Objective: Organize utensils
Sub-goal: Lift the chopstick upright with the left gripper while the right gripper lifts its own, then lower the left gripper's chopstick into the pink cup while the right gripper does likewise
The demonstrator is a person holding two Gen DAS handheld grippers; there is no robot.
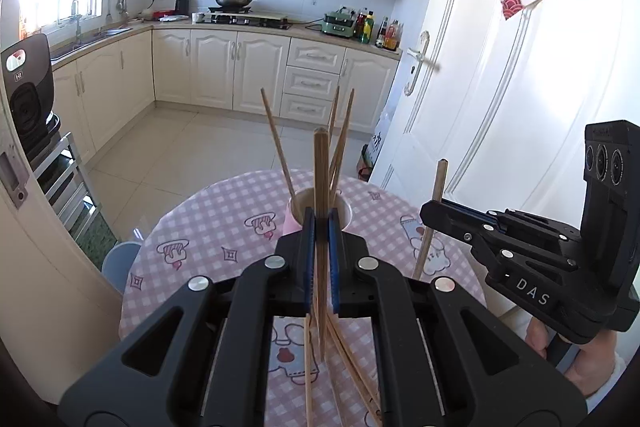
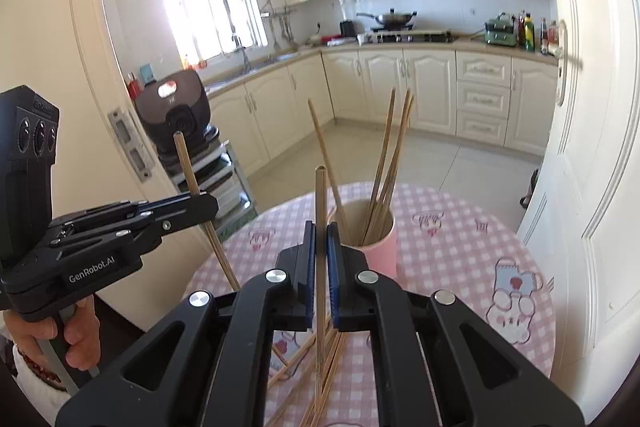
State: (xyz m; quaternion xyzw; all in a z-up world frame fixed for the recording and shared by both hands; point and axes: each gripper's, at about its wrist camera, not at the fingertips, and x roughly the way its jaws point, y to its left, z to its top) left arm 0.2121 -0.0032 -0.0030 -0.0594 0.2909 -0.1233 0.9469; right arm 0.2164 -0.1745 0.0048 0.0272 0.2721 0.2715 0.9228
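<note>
Above table point(image 1: 224, 227), chopsticks point(image 1: 320, 163) in both tongs point(image 1: 320, 223) (clamped).

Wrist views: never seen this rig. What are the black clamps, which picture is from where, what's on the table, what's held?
There is no robot here. A person carries two hand-held grippers, each with a fisheye camera looking forward along its two fingers.

The left wrist view shows the left gripper at the bottom centre, with the right gripper coming in from the side. The right wrist view is the mirror case: the right gripper is in front, the left gripper is off to the side, and the person's hand is below it.

Each gripper is shut on one wooden chopstick, held roughly upright: the left chopstick and the right chopstick.

The round table has a pink checked tablecloth. On it stands a pink cup already holding several chopsticks, and loose chopsticks lie nearer the cameras.
</note>
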